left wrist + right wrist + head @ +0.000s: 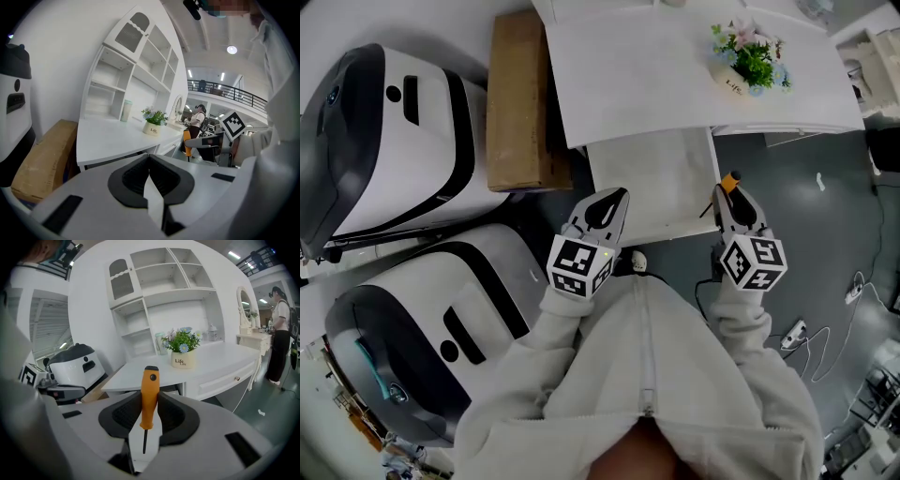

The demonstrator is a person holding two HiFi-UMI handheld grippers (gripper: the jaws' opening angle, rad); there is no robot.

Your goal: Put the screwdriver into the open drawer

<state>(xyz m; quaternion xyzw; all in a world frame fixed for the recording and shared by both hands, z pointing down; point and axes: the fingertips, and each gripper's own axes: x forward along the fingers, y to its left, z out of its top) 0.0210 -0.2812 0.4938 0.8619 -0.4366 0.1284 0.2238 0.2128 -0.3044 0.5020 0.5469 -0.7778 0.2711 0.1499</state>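
Both closed: right hand-held gripper (732,200) clamps screwdriver (149,394), left hand-held gripper (613,202) empty; carry it fully over the drawer (652,178) before releasing.

The white left tongs (617,197) and white right tongs (728,190) are held forward side by side, tilted slightly down. The left jaws meet, empty. The right jaws clamp an orange-handled screwdriver (150,390) by its handle.
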